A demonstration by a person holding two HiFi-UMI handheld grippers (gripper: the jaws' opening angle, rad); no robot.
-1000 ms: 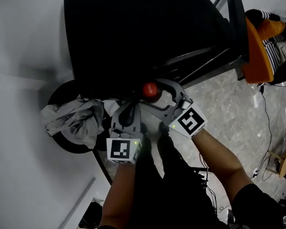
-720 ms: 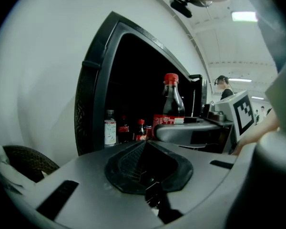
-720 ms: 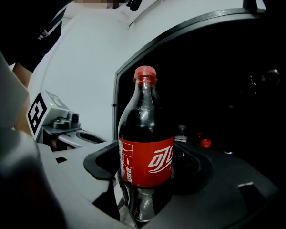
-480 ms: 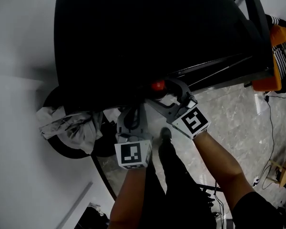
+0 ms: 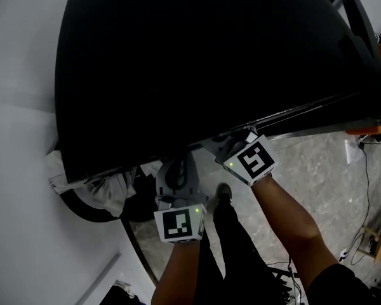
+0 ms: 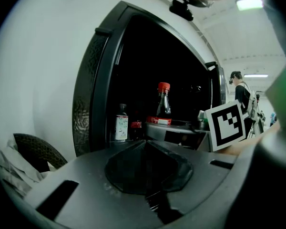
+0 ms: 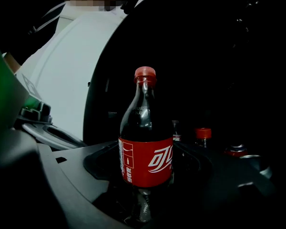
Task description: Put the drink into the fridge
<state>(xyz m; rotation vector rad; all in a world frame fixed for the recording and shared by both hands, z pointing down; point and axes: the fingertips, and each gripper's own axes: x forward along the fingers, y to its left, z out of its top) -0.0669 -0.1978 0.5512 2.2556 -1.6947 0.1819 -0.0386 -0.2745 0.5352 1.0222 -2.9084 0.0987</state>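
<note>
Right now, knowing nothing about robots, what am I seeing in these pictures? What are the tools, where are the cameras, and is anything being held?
There is no robot here. A person holds a tool with two jaws, called a gripper, in each hand. One picture comes from a camera on the person's head. It looks down on a black fridge and both arms. The checkered cubes are parts of the grippers. The other two pictures come from cameras that ride on the grippers and look along their jaws. The right gripper is shut on a cola bottle with a red cap, held upright at the dark fridge opening. The left gripper is shut and holds nothing. A few other bottles stand inside the fridge.
</note>
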